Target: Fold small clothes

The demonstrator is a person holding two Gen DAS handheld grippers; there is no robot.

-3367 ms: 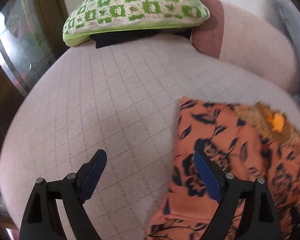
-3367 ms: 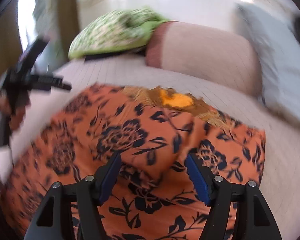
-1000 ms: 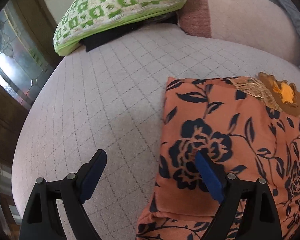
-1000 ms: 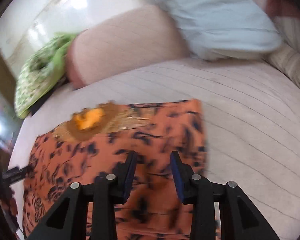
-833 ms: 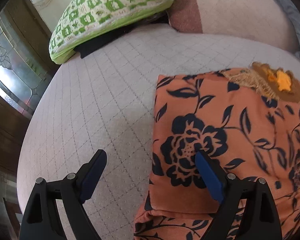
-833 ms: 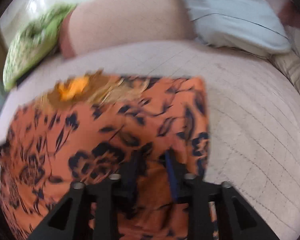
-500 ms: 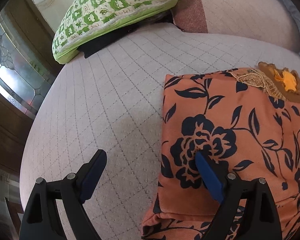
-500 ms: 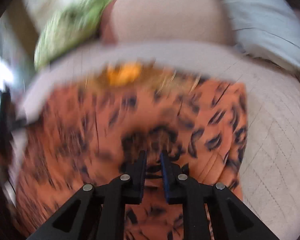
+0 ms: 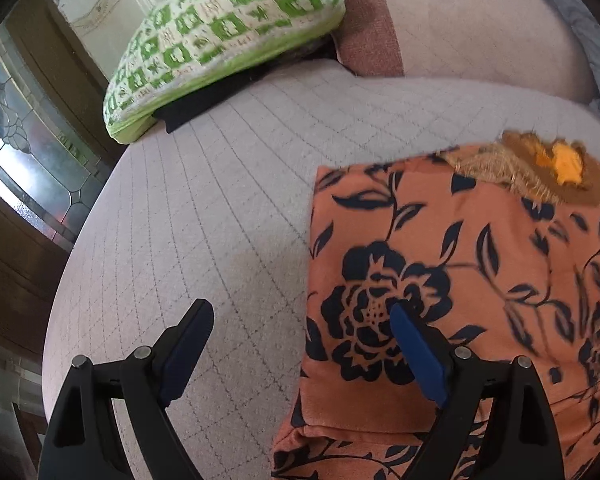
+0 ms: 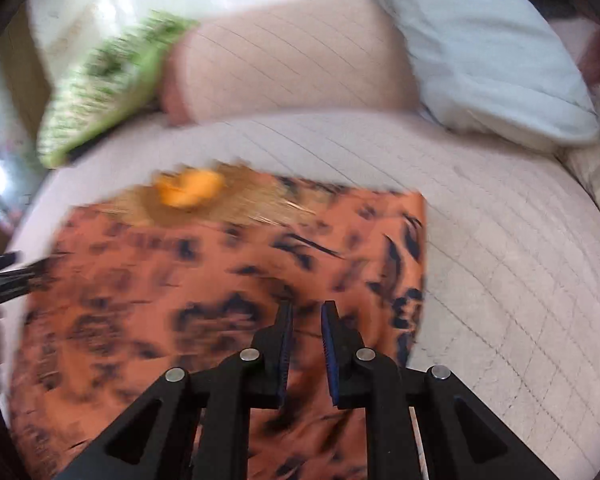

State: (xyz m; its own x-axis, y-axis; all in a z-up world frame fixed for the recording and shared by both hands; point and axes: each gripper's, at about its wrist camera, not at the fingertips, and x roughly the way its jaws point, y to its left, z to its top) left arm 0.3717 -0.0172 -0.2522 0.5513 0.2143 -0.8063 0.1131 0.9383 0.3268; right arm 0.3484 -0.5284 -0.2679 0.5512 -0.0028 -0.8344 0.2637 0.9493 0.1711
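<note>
1 orange floral garment [image 9: 460, 280], folded flat on quilted bed [image 9: 220, 220] | left claw [image 9: 300, 320] wide open, straddling its left edge | right claw [image 10: 305, 312] nearly closed, blurry; grip unclear | 4 pillows beyond

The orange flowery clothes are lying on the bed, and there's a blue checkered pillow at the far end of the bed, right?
Almost. The orange flowery clothes do lie on the bed, but the checkered pillow at the far end is green and white, not blue. The left wrist view shows it sharply; in the right wrist view it is only a green blur.
</note>
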